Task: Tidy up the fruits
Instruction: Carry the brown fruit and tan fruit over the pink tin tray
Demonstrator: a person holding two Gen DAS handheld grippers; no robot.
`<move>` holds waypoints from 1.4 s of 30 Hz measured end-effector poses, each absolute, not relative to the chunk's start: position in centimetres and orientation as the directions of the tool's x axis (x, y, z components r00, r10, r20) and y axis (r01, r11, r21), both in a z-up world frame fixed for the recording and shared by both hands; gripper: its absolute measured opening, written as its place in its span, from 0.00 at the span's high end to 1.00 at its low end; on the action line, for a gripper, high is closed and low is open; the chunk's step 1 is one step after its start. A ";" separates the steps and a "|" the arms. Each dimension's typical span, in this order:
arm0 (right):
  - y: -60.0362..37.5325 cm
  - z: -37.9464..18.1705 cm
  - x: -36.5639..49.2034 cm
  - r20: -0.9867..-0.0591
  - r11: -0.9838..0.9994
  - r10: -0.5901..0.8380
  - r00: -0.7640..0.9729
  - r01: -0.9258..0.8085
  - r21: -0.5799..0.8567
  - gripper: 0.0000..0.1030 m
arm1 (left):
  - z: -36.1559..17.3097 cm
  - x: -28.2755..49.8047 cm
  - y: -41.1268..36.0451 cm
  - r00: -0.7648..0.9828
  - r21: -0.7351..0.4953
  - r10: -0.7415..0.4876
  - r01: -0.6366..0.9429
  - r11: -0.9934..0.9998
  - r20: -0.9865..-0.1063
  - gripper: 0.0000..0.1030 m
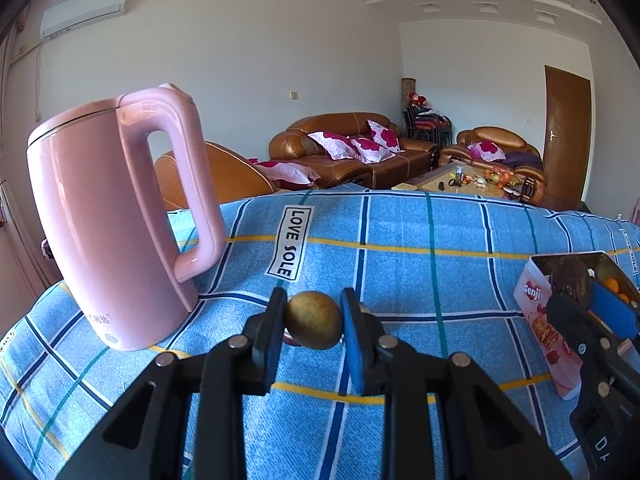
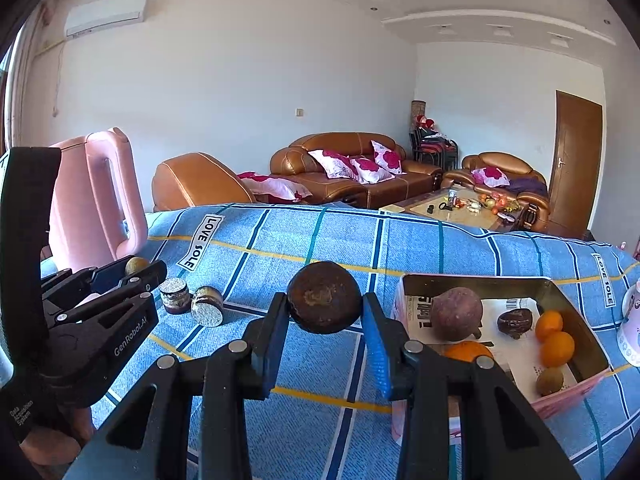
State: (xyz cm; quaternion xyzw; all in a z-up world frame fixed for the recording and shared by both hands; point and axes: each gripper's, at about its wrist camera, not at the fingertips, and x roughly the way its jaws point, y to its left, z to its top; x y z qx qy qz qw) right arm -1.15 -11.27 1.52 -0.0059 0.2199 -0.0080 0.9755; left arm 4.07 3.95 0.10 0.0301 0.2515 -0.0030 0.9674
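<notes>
My left gripper [image 1: 314, 300] is shut on a small brown-green kiwi-like fruit [image 1: 313, 320] and holds it above the blue checked cloth. My right gripper [image 2: 325, 300] is shut on a dark brown round fruit [image 2: 325, 298], just left of an open pink box [image 2: 472, 280]. In the box lie a purplish round fruit [image 2: 456, 314], a small dark fruit [image 2: 515, 322], three oranges [image 2: 557, 349] and a kiwi [image 2: 550, 380]. The left wrist view shows the right gripper [image 1: 580, 292] with its dark fruit [image 1: 570, 280] at the box [image 1: 536, 292]. At the left of the right wrist view is the left gripper [image 2: 138, 270].
A tall pink kettle [image 1: 108, 220] stands on the cloth's left side. Two small brown pieces with speckled tops [image 2: 175, 295] [image 2: 208, 306] lie near the left gripper. A white and pink cup [image 2: 630, 320] stands right of the box. Brown sofas stand beyond the far edge.
</notes>
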 end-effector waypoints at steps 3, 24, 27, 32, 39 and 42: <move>-11.3 1.5 -1.4 -0.424 1.000 -0.024 0.905 0.017 -0.021 0.62 | 0.1 3.8 3.6 0.873 0.061 0.014 0.018 0.998 -0.487 0.72; -13.6 1.7 -3.5 -0.421 0.998 -0.055 0.905 0.048 -0.027 0.62 | 0.1 1.9 -0.2 0.867 0.064 -0.009 0.047 0.997 -0.497 0.72; -14.1 1.7 -3.7 -0.419 0.998 -0.060 0.906 0.053 -0.029 0.62 | 0.1 1.7 -0.7 0.867 0.063 -0.011 0.049 0.997 -0.498 0.72; -14.9 1.7 -4.2 -0.416 0.997 -0.071 0.907 0.062 -0.035 0.62 | 0.0 1.4 -1.7 0.863 0.048 -0.031 0.063 0.997 -0.504 0.72; -16.7 1.9 -4.9 -0.409 0.996 -0.094 0.908 0.083 -0.045 0.62 | 0.0 1.1 -3.8 0.860 0.050 -0.056 0.094 0.994 -0.507 0.72; -17.6 2.0 -5.1 -0.406 0.994 -0.107 0.907 0.095 -0.048 0.62 | 0.1 0.7 -4.8 0.861 0.060 -0.058 0.103 0.993 -0.505 0.72</move>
